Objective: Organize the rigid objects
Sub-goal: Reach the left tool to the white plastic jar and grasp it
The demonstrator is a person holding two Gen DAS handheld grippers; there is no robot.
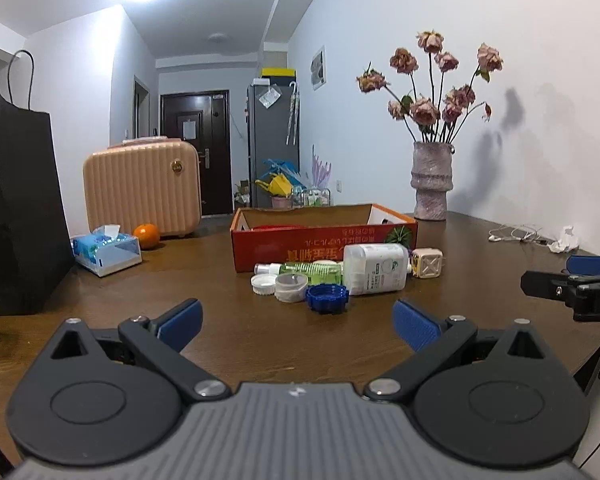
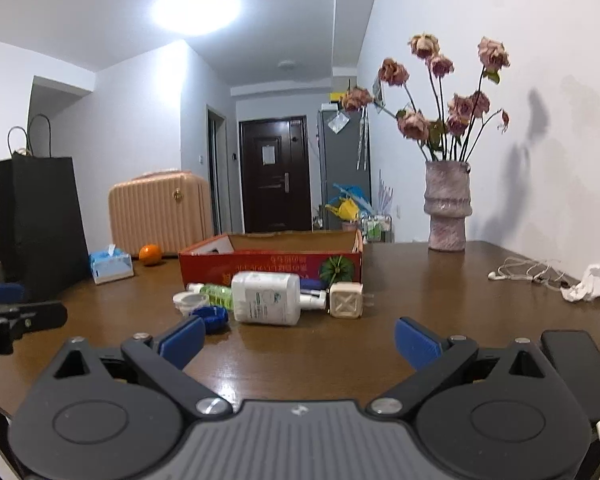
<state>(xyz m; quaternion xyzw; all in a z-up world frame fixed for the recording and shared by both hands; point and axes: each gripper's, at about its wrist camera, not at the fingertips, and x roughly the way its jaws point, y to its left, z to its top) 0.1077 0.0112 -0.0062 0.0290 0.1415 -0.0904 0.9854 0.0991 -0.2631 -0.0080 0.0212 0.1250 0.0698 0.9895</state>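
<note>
Brown wooden tabletop [image 1: 260, 332]: rigid items cluster before the red cardboard box [image 1: 324, 240], awaiting sorting; both grippers' jaws spread wide, empty.

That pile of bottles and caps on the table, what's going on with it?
A person holds two grippers over the wooden table, both open and empty. The left gripper faces the blue cap; the right gripper faces the white bottle lying on its side. A green bottle, white caps and a beige cube sit loose in front of the red cardboard box. Nothing is being held yet.
</note>
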